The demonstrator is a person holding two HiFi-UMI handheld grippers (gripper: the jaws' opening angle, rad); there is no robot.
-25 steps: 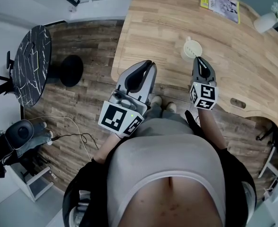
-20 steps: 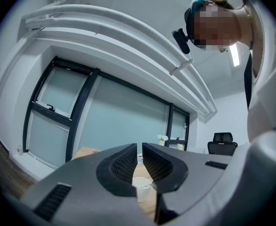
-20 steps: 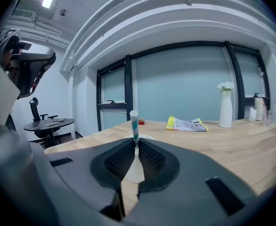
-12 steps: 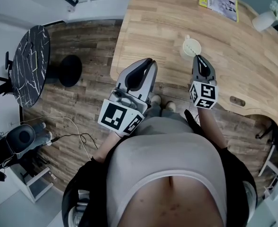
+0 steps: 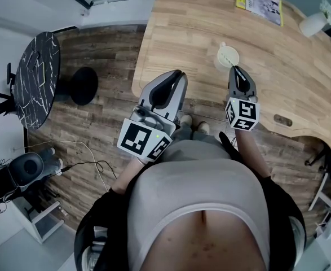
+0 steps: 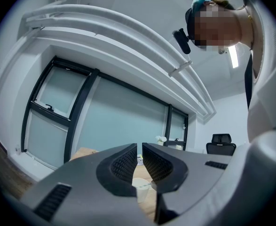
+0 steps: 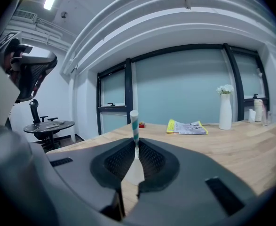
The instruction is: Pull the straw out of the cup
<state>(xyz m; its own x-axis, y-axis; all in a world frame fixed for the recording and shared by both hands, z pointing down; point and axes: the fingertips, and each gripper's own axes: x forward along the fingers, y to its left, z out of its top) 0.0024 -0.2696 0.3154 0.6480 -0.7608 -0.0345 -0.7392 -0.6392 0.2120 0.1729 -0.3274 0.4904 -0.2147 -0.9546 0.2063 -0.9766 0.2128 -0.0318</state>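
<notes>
Far left, a dark marbled round table stands on the plank floor, well clear of the action. Moving in, the left gripper hangs level just off the near edge of the wooden table; in the left gripper view its jaws are drawn together to a thin slit with nothing between them, and the cup shows small and pale beyond its tips. On to the centre: the white cup stands upright on the wood, near the table's front edge. Right behind it comes the right gripper, tips just at the cup's near rim. And look at the right gripper view: the jaws are clamped on the straw, white with teal stripes, standing straight up between the pads with its top poking clear above them. Its lower end runs down behind the jaws, so whether it sits inside the cup can't be told. Further right and back on the table lie a yellow booklet and a white vase holding white flowers
</notes>
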